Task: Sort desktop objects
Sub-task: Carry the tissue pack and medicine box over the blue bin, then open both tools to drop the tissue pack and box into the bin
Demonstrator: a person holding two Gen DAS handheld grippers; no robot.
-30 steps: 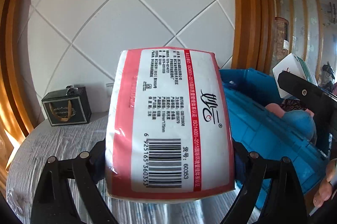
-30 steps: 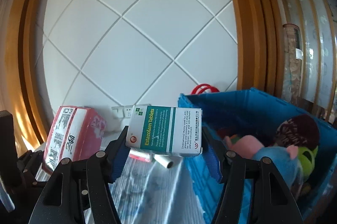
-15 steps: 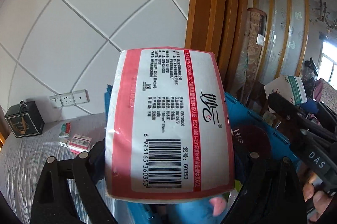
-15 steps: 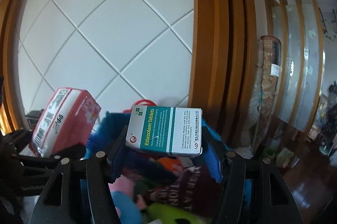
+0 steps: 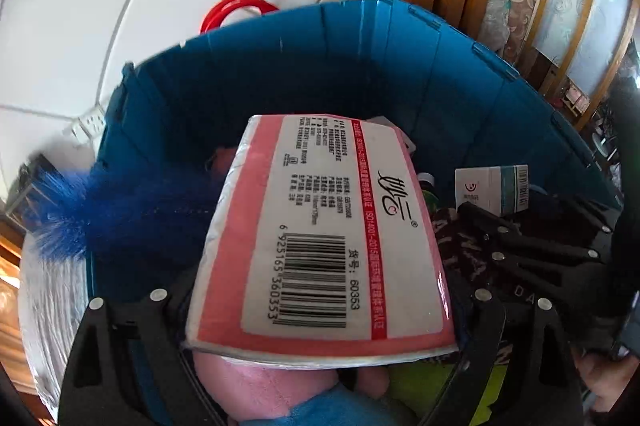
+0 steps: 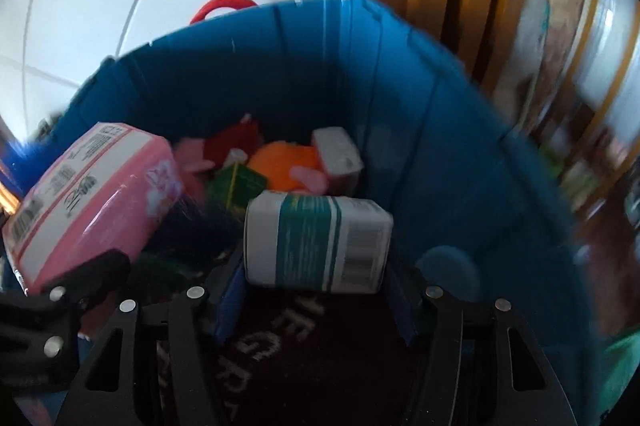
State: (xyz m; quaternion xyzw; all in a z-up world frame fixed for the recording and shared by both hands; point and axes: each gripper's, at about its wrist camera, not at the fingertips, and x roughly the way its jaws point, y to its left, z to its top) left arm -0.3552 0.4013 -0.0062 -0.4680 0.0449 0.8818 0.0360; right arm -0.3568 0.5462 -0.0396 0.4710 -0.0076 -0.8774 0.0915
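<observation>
Both tools have swung from above the tabletop to over the blue bin [image 5: 400, 65], left tool [image 5: 320, 306] clamping the tissue pack [image 5: 320, 246], right tool [image 6: 316, 290] gripping the medicine box [image 6: 316, 242]; lower each before letting go so neither bounces out.

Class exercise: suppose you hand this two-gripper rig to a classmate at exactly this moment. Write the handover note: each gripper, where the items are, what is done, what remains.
Left gripper: shut on the pink tissue pack, held above the blue bin.
Right gripper: shut on the white-and-teal medicine box, also over the bin's inside.
Bin contents: plush toys, a dark cloth with lettering, a green box and another white box.
Done: both items are carried over the bin.
Left: release both into the bin. These views do not show whether anything remains on the table.
</observation>
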